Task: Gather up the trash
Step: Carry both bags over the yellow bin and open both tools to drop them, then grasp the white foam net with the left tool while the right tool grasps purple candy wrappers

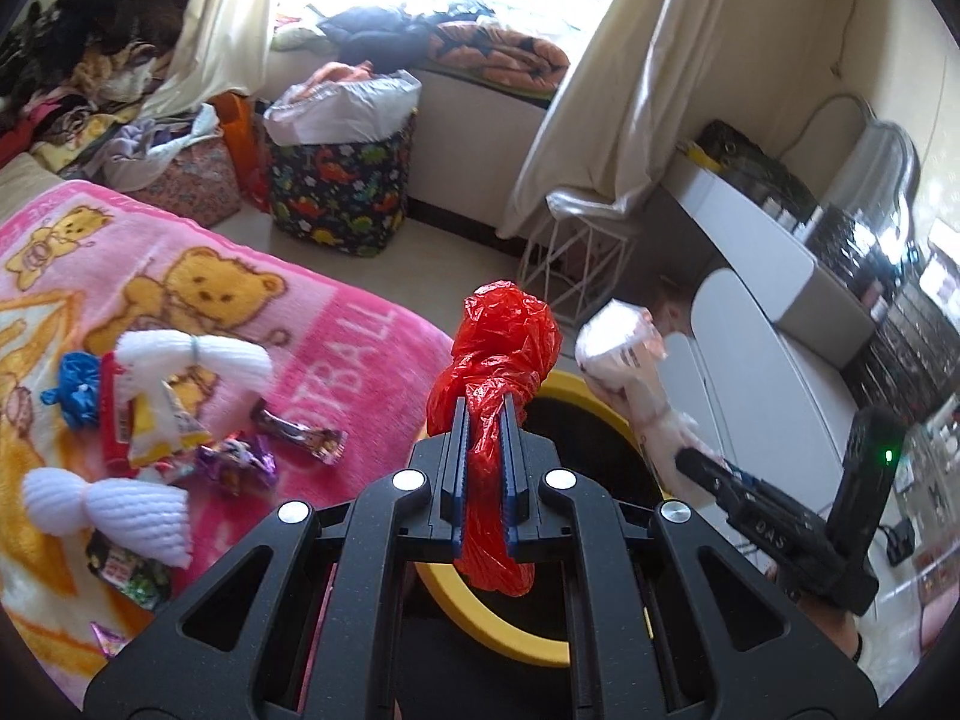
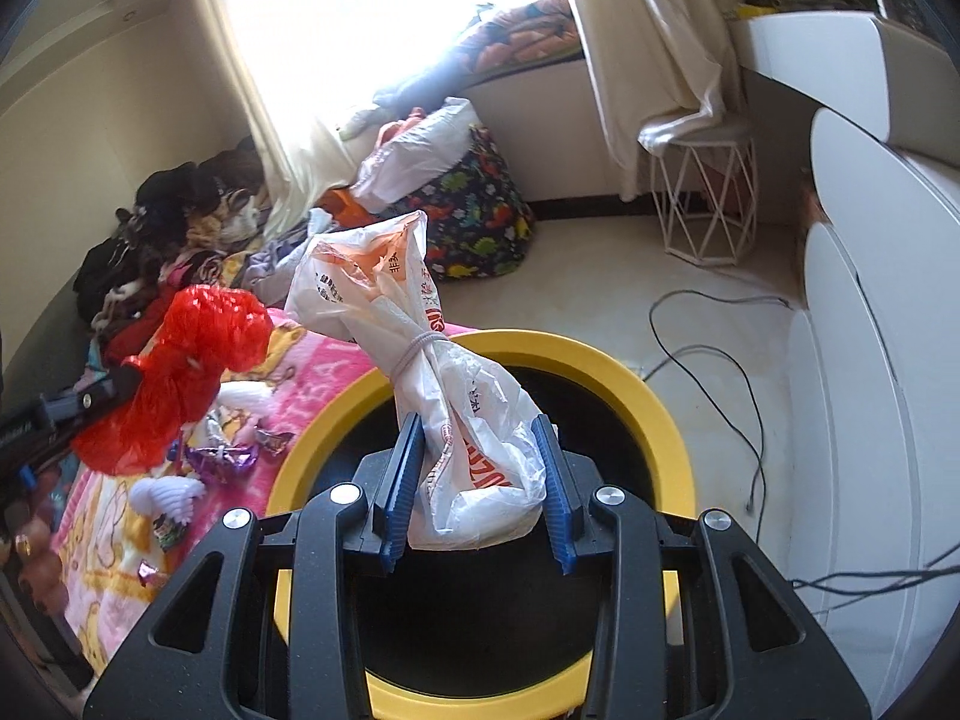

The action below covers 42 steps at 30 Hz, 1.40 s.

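1. The left gripper (image 1: 485, 414) tilts down and forward, its blue pads pinched almost together on a red plastic bag (image 1: 498, 354), which is crumpled into a knotted wad above the jaws, with a tail hanging below them
2. The right gripper (image 2: 480, 438) also tilts downward, jaws partly apart and pressed on either side of a white plastic bag (image 2: 456, 414); this bag carries orange print, is cinched at its middle by a pale band, and flares open at its top toward 12 o'clock
3. Directly beneath both held bags sits a bin with a yellow rim (image 2: 606, 360) and a dark inside; in the right wrist view the white bag hangs over its opening, and the red bag shows at 9 o'clock over the bed's edge
4. On the pink bear blanket (image 1: 336, 324), at 9 o'clock in the left wrist view, loose trash lies scattered: a yellow-and-white wrapper (image 1: 162, 426), a brown candy-bar wrapper (image 1: 300, 429), a crumpled blue bag (image 1: 75, 393), purple foil (image 1: 240, 462) and white foam netting (image 1: 192, 360)
5. Farther off, at 11 o'clock, a dinosaur-print basket (image 1: 339, 192) stands on the floor below the bright window
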{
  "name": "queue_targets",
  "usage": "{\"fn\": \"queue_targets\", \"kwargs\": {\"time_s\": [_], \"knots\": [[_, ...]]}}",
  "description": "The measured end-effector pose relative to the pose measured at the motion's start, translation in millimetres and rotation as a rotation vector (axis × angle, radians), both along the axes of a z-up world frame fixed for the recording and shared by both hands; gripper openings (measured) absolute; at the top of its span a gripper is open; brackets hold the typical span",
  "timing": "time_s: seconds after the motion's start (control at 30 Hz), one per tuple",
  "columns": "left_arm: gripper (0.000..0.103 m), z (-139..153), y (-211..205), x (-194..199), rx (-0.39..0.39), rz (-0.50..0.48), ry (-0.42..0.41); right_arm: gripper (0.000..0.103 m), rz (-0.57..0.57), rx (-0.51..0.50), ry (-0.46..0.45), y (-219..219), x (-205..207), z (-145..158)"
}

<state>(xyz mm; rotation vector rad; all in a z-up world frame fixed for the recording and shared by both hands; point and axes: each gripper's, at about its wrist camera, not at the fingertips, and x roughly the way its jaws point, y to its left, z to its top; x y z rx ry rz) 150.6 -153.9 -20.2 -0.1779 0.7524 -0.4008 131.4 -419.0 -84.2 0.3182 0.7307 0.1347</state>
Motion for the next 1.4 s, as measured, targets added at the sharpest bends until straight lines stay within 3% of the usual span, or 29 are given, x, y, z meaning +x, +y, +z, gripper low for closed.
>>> {"fn": "queue_targets", "kwargs": {"time_s": [0.4, 0.5, 0.57, 0.6, 0.63, 0.77, 1.4], "knots": [[0.005, -31, -27, 0, 0.044, -0.086, 0.078, 0.037, -0.043, 0.006, 0.043, -8, 2, -7], [0.005, -40, -31, 1, 0.050, -0.100, 0.103, 0.046, -0.051, 0.017, 0.055, -9, 3, -8], [0.026, -46, -31, 4, 0.045, -0.095, 0.125, 0.060, -0.050, 0.040, 0.062, -9, 4, -10], [0.061, -48, -29, 5, 0.041, -0.084, 0.130, 0.063, -0.055, 0.038, 0.064, -10, 4, -11], [0.081, -49, -26, 5, 0.032, -0.069, 0.127, 0.066, -0.057, 0.030, 0.065, -10, 3, -10], [0.090, -46, -13, 3, 0.062, -0.006, 0.084, 0.074, -0.059, 0.013, 0.049, -7, 2, -7], [0.092, -12, 62, -8, 0.051, 0.216, -0.054, 0.084, 0.201, -0.037, -0.136, 83, -6, 30]]}}
